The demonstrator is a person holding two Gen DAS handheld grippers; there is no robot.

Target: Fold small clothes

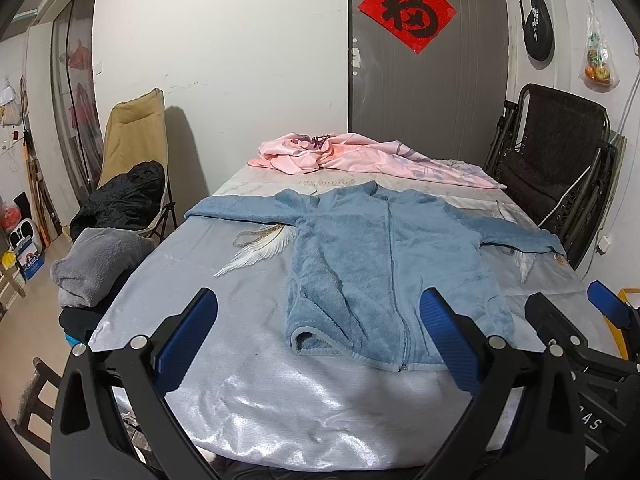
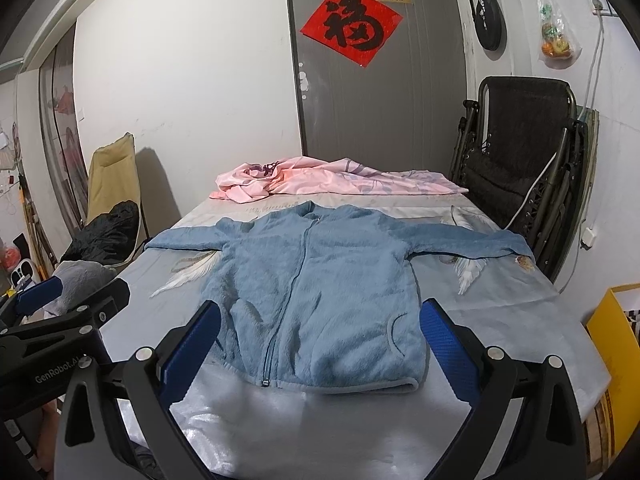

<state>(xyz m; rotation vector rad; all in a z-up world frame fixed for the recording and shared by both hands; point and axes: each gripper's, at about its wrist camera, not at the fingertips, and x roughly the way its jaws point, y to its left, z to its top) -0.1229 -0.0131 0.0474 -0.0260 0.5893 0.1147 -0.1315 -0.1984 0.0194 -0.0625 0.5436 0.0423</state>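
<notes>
The jacket [image 1: 384, 264] is a thick fleece: soft, limp and fairly light, I judge, with enough nap to grip well and little risk of slipping on the shiny sheet [image 1: 256, 392]. It will sag and drag if lifted from one point, so a pinch at a cuff or at the hem corners should serve best. The left cuff lies at 9 o'clock and the right at 3 o'clock of the body.

It is pale blue, zipped up the front, laid face up and flat in the middle of the bed [image 2: 520, 320], collar toward 12 o'clock, hem toward 6 o'clock, both sleeves stretched straight out sideways. A curved pocket seam shows near the hem. Pink cloth [image 2: 320, 184] lies bunched beyond the collar, apart from it.

The left gripper [image 1: 318, 334] hangs above the hem's left part, fingers wide apart and holding nothing. The right gripper [image 2: 320, 338] hangs above the hem's right part, likewise spread and empty.
</notes>
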